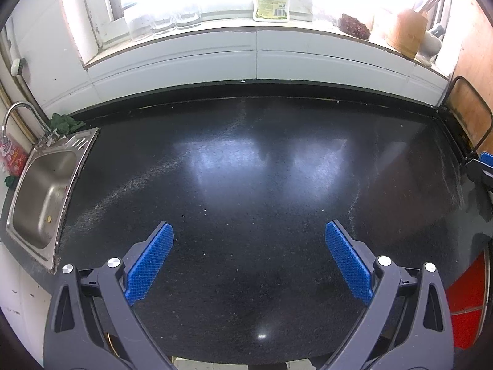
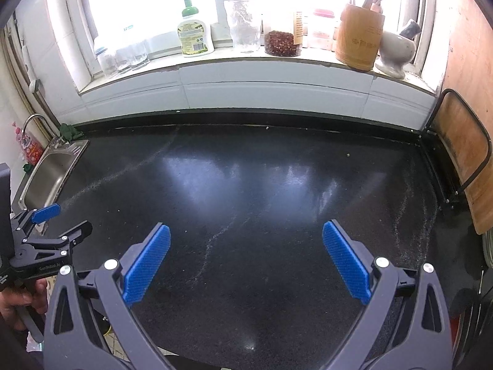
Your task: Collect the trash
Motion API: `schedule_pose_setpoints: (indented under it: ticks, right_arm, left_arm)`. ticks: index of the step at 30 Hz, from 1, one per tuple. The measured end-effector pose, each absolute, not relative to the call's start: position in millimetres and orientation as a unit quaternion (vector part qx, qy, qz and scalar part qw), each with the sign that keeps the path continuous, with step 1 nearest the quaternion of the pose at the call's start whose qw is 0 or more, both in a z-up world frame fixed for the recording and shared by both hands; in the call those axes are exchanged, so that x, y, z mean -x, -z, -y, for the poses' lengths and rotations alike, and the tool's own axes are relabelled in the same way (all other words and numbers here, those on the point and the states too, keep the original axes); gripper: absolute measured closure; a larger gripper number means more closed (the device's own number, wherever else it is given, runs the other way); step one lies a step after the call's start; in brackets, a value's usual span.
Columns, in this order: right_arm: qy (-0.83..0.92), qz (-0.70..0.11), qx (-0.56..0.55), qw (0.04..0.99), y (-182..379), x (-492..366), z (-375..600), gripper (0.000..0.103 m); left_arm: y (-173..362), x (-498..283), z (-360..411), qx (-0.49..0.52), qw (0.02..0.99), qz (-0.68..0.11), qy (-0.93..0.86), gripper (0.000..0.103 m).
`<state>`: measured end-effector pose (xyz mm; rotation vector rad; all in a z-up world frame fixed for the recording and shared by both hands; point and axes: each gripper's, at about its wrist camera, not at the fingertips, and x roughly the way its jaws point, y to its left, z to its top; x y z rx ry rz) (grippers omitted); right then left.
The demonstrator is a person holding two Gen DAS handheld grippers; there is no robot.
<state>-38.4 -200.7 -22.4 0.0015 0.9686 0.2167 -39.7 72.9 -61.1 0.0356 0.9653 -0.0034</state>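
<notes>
While both claws hover over black counter (image 1: 246, 185), left claw (image 1: 249, 259) spread wide, empty; right claw (image 2: 246, 256) likewise spread, empty. No trash visible on counter, only pale streaks and few tiny specks. Sink (image 1: 40, 197) at left, jars and bottle (image 2: 194, 34) on windowsill. Judgement: either counter already cleared or collecting not yet begun; trash location cannot be told.

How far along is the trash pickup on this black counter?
The counter looks nearly clear already: only tiny crumbs such as one speck show. Nothing is in hand; the left tongs and right tongs both hover open and empty. What is left cannot be told from here.
</notes>
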Motion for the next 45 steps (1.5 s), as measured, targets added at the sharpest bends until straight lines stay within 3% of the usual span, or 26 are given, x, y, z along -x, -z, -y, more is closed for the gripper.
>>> schedule_pose_setpoints:
  ticks: [45]
  right_arm:
    - [-0.108,-0.463,0.005,0.880,21.4,36.6,198.1,0.007]
  left_arm:
    - [59.3,41.3,-77.4,-0.011,0.884,-0.467,-0.001,0.007]
